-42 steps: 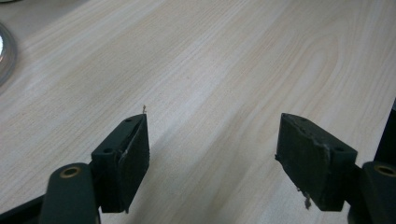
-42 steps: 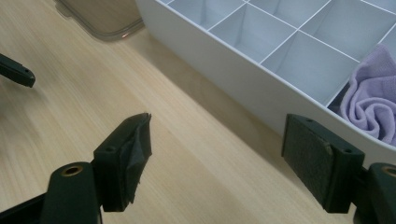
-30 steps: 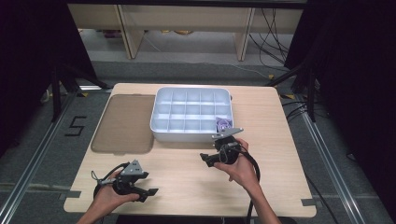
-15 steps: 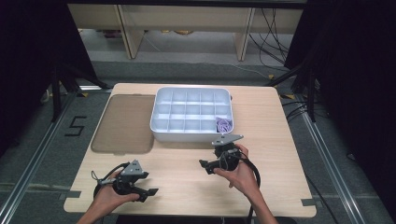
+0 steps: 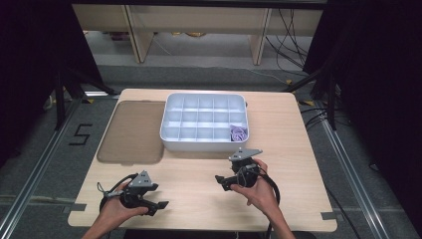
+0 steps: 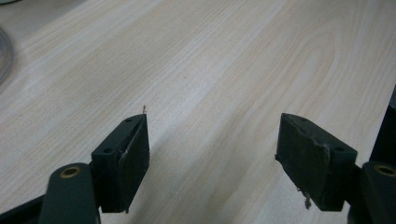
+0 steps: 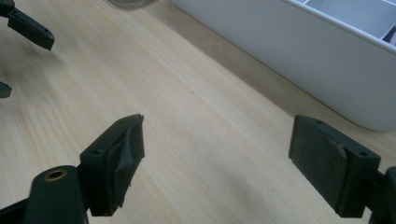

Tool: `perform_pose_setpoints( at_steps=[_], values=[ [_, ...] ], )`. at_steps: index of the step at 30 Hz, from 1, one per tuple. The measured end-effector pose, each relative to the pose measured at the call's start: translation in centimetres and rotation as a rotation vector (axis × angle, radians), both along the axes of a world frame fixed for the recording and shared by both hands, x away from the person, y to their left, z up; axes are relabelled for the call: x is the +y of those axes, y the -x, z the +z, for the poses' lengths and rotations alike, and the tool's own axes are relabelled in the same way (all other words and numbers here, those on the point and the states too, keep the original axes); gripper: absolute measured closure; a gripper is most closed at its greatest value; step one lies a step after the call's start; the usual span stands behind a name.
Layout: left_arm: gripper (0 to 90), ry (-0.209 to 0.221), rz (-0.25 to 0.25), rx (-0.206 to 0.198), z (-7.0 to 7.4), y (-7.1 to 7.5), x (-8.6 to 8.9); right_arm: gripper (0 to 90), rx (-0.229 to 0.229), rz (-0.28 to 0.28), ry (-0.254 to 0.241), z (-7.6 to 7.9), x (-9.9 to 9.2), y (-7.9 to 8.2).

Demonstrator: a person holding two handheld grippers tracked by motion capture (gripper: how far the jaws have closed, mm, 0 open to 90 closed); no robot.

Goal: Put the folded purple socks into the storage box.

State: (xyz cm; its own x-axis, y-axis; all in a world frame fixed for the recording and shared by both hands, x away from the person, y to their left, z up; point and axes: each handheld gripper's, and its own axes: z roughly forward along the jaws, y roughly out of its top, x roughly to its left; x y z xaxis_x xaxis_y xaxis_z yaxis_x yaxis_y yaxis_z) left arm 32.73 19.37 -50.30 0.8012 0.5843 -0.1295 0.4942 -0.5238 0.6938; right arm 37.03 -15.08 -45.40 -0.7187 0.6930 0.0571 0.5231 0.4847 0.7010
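**Both claws empty, purple item in tray corner**

White compartment tray (image 5: 204,122) = landmark, sits mid-worktop (image 5: 298,189). Small purple thing (image 5: 239,133) lies in tray's near-right compartment; too small to make out what it is, looks like tangled loops.

Right claw (image 5: 222,182): just in front of tray, near its right end. Jaws wide apart, nothing betw. them, bare wood below. Jaws have just been opening. Right gripper view: tray wall (image 7: 327,60) near, upper right, its top cut off by frame edge, compartments barely seen.

Left claw (image 5: 160,205): well in front of tray, toward its left, near worktop's front edge. Jaws apart, empty (image 6: 212,158).

Brownish flat lid (image 5: 132,132) lies touching or just beside tray's left side; can't tell which. Its clear rim shows cut off at the left gripper view's edge.
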Motion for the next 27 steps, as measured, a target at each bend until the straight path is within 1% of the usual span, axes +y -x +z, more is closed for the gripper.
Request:
perform_pose_setpoints(
  at_steps=[1, 2, 3, 4, 5, 6, 7, 8, 9, 10, 11, 12, 13, 14, 15, 16, 17, 18, 19, 20, 21, 22, 23, 24, 25, 26, 27],
  values=[
    [25.4, -0.014, -0.010, 0.000, 0.1, 0.0, 0.1, 19.3, 0.012, -0.015, -0.014, -0.1, 0.0, 0.2],
    [25.4, -0.015, -0.011, 0.000, 0.1, 0.0, 0.1, 19.3, -0.007, -0.021, -0.025, -0.3, 0.0, 0.3],
    [25.4, -0.020, -0.015, -0.001, 0.1, -0.1, 0.1, 19.3, -0.002, -0.006, -0.014, -0.2, -0.2, 0.3],
    [25.4, -0.023, -0.009, -0.006, 0.0, -0.1, 0.1, 19.2, 0.014, -0.019, -0.020, -0.3, -0.2, 0.6],
    [25.4, -0.022, -0.016, -0.001, 0.1, -0.1, 0.1, 19.2, -0.009, -0.013, -0.024, -0.6, -0.3, 0.6],
    [25.4, -0.022, -0.015, -0.001, 0.0, -0.1, 0.1, 19.3, 0.019, -0.017, -0.022, -0.4, -0.4, 0.8],
    [25.4, -0.021, -0.009, -0.005, 0.0, -0.1, 0.1, 19.3, 0.017, -0.010, -0.014, -0.5, -0.6, 0.9],
    [25.4, -0.010, 0.000, -0.004, 0.0, 0.0, 0.0, 19.2, 0.009, -0.024, -0.044, -0.8, -0.6, 1.1],
    [25.4, 0.006, 0.005, 0.000, 0.0, 0.0, -0.1, 19.3, 0.014, -0.016, -0.021, -0.7, -0.8, 1.1],
    [25.4, -0.001, 0.001, -0.002, 0.0, 0.0, 0.0, 19.3, 0.009, -0.021, -0.027, -0.8, -0.8, 1.2],
    [25.4, -0.001, 0.001, -0.002, 0.0, 0.0, 0.0, 19.2, 0.015, -0.027, -0.041, -0.9, -0.8, 1.4],
    [25.4, -0.001, 0.001, -0.001, 0.0, 0.0, 0.0, 19.3, 0.026, -0.028, -0.034, -0.9, -0.9, 1.6],
    [25.4, -0.001, 0.001, -0.001, 0.0, 0.0, 0.0, 19.2, -0.017, -0.014, -0.041, -1.3, -0.9, 1.5],
    [25.4, -0.002, -0.003, -0.004, 0.0, 0.0, 0.0, 19.2, 0.015, 0.000, -0.026, -1.1, -1.0, 1.7],
    [25.4, 0.000, -0.002, -0.003, 0.0, 0.0, 0.0, 19.2, 0.014, -0.023, -0.049, -1.3, -0.9, 2.0],
    [25.4, -0.001, -0.003, -0.003, 0.0, 0.0, 0.0, 19.2, 0.012, -0.008, -0.047, -1.3, -0.9, 2.0],
    [25.4, -0.001, -0.004, -0.004, 0.0, 0.0, 0.0, 19.2, 0.016, -0.006, -0.030, -1.4, -1.0, 2.2],
    [25.4, 0.000, -0.003, -0.005, 0.0, 0.0, 0.0, 19.2, 0.025, -0.020, -0.045, -1.5, -0.9, 2.4],
    [25.4, 0.000, -0.002, -0.004, 0.0, 0.0, 0.0, 19.2, 0.027, -0.002, -0.032, -1.5, -1.0, 2.5],
    [25.4, 0.000, -0.003, -0.004, 0.0, 0.0, 0.0, 19.2, 0.024, -0.001, -0.042, -1.7, -1.0, 2.6],
    [25.4, -0.001, -0.003, -0.004, 0.0, 0.0, 0.0, 19.2, 0.043, -0.008, -0.028, -1.6, -1.1, 2.8],
    [25.4, -0.001, -0.003, -0.004, 0.0, 0.0, 0.0, 19.2, 0.018, 0.010, -0.029, -1.9, -1.1, 2.8],
    [25.4, -0.001, -0.003, -0.004, 0.0, 0.0, 0.0, 19.2, 0.004, 0.005, -0.045, -2.2, -1.0, 2.9],
    [25.4, -0.001, -0.003, -0.005, 0.0, 0.0, 0.0, 19.2, 0.024, 0.001, -0.041, -2.2, -1.1, 3.2],
    [25.4, -0.001, -0.003, -0.005, 0.0, 0.0, 0.0, 19.2, 0.027, 0.007, -0.022, -2.2, -1.2, 3.3],
    [25.4, -0.002, -0.004, -0.005, 0.0, 0.0, 0.0, 19.3, 0.034, -0.004, -0.025, -2.4, -1.2, 3.5],
    [25.4, -0.003, 0.000, -0.003, 0.0, 0.0, 0.0, 19.3, 0.027, 0.011, -0.026, -2.5, -1.3, 3.6]
  ],
)
